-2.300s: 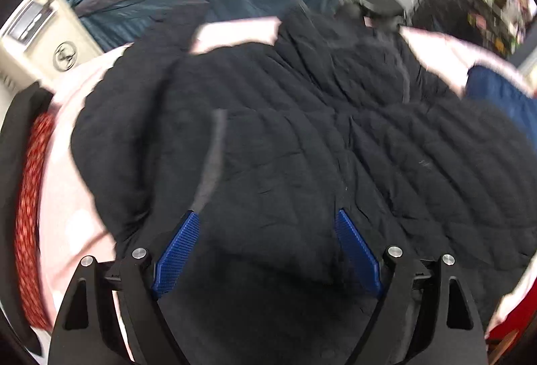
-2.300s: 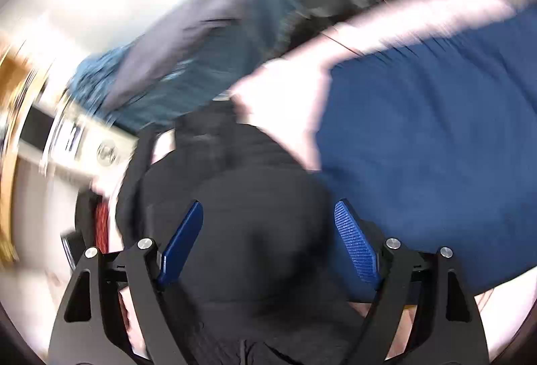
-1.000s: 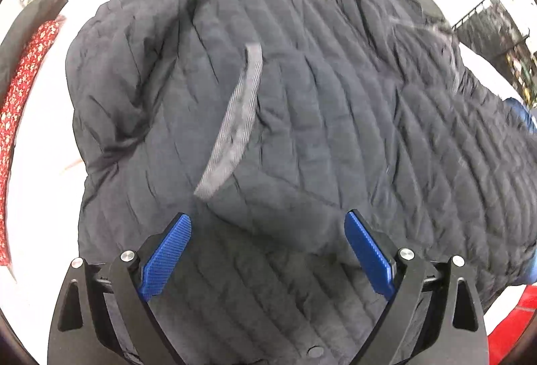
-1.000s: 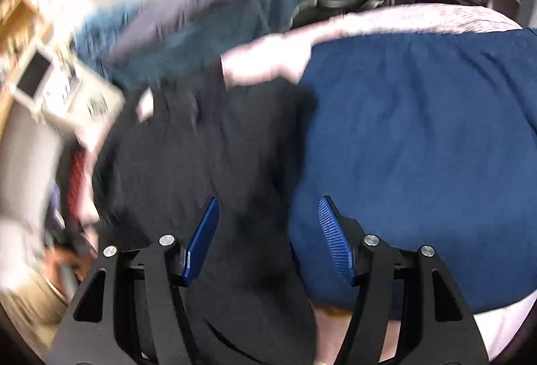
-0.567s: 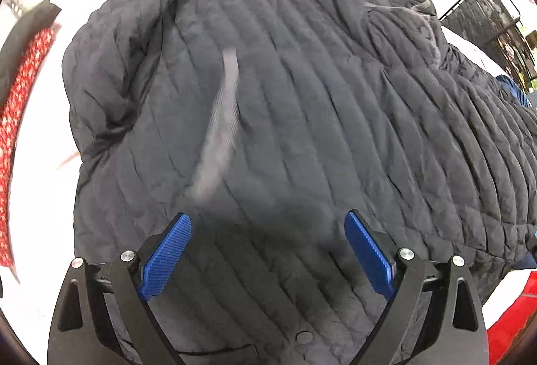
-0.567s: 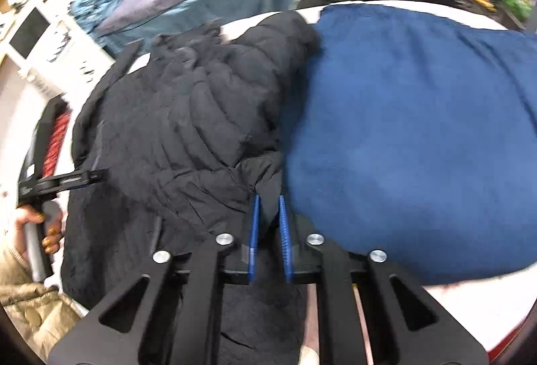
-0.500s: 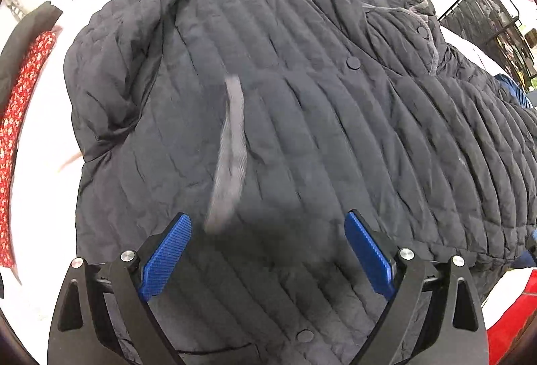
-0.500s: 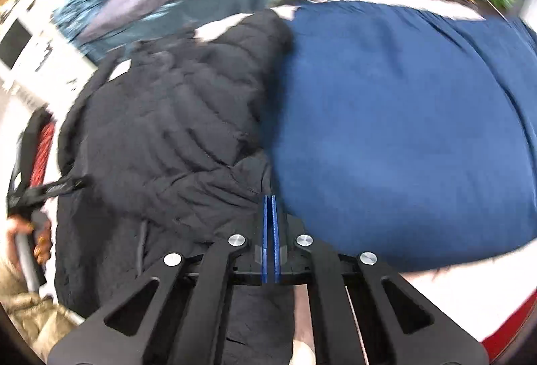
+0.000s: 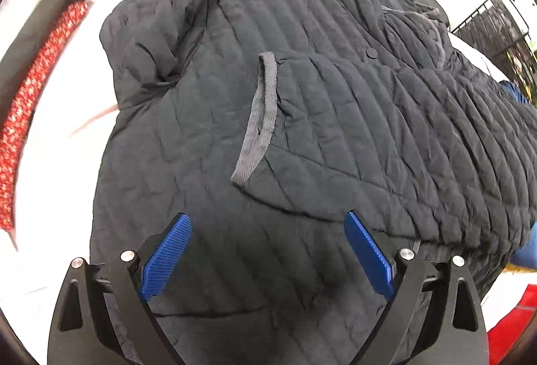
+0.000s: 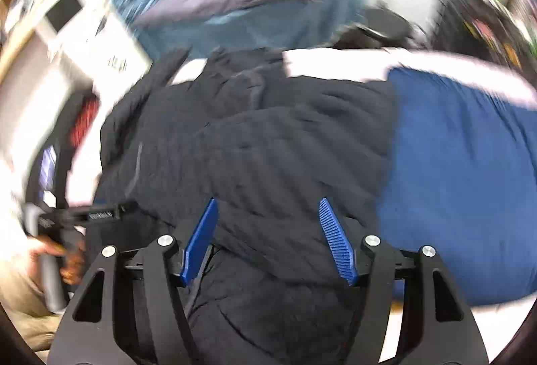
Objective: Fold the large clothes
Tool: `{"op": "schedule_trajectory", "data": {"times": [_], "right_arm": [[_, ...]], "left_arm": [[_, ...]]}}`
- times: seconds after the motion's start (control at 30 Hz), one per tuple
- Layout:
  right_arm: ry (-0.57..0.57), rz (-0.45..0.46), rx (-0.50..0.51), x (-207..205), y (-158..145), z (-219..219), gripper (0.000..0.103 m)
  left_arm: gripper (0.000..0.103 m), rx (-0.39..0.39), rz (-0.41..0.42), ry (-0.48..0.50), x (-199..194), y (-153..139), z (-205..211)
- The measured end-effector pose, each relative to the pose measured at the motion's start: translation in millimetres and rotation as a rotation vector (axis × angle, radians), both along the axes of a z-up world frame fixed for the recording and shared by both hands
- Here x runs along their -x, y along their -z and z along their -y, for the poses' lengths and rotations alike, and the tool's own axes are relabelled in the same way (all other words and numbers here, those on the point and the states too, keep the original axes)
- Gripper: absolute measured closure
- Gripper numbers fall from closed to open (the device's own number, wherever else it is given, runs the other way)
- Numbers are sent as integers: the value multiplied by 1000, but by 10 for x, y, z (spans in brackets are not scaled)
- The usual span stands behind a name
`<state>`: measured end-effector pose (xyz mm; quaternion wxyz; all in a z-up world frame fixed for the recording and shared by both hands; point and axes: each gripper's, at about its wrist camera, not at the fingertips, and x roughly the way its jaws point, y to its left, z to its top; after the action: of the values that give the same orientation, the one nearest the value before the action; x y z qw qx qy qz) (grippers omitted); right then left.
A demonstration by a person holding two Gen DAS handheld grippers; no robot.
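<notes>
A large black quilted jacket (image 9: pixel 319 103) lies spread on a white surface. One sleeve with a grey ribbed cuff (image 9: pixel 258 120) is folded across its front; the other sleeve (image 9: pixel 161 33) lies bunched at the upper left. My left gripper (image 9: pixel 266 251) is open and empty, just above the jacket's lower part. In the blurred right wrist view the jacket (image 10: pixel 255 143) fills the centre, and my right gripper (image 10: pixel 268 237) is open and empty over its right edge. The left gripper's body (image 10: pixel 84 214) shows at the left there.
A blue garment (image 10: pixel 463 170) lies right of the jacket. A red patterned cloth (image 9: pixel 30 90) lies along the left edge. Teal and grey bedding (image 10: pixel 241 12) is heaped at the back. A black wire rack (image 9: pixel 496 26) stands at the far right.
My right gripper, shut on the jacket's edge half a second ago, has opened and let go. The sleeve with the grey cuff has settled across the jacket front. The left gripper stayed open.
</notes>
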<state>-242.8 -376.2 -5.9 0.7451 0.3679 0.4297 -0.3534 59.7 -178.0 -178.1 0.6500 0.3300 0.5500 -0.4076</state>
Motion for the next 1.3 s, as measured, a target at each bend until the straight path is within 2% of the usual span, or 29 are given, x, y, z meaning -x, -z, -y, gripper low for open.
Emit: {"op": "schedule_trajectory", "data": {"times": [0.03, 0.13, 0.2, 0.27, 0.33, 0.43, 0.57, 0.7, 0.83, 0.9, 0.93, 1.0, 1.13, 1.23, 1.3], "right_arm": [[-78, -55, 32, -266, 39, -27, 40], [-242, -169, 106, -729, 141, -113, 40], [-321, -257, 179, -803, 259, -154, 40], [-377, -369, 256, -749, 420, -144, 40], [-373, -460, 276, -523, 594, -40, 40], [-323, -502, 173, -104, 1023, 251, 40], [-308, -459, 177, 28, 1090, 257, 40], [-305, -531, 222, -124, 1150, 180, 38], [-250, -523, 199, -140, 1084, 212, 38], [-222, -492, 199, -113, 959, 246, 38], [-203, -466, 203, -99, 868, 223, 35], [-153, -387, 196, -50, 670, 157, 20], [-72, -263, 117, 42, 443, -36, 19], [-21, -226, 63, 67, 381, -180, 19], [1, -232, 35, 45, 380, -251, 19]], "left_arm": [[12, 3, 11, 5, 41, -30, -27], [12, 5, 26, 8, -23, -113, -146], [12, 3, 34, -7, -40, -125, -189], [12, 0, 35, -32, -48, -111, -220], [12, -4, 36, -50, -79, -83, -210], [12, -21, 35, -62, -61, -34, -191], [12, -28, 68, -38, 11, -39, -170], [12, -41, 96, -21, 65, -44, -202], [12, -39, 129, -1, 93, -92, -273], [12, -20, 154, 8, 91, -142, -312], [11, -6, 173, 10, 82, -171, -330], [7, 20, 209, 12, 43, -204, -339], [7, 42, 287, 56, -118, -243, -236], [7, 70, 321, 95, -347, -298, -15], [7, 81, 334, 108, -560, -337, 204]]}}
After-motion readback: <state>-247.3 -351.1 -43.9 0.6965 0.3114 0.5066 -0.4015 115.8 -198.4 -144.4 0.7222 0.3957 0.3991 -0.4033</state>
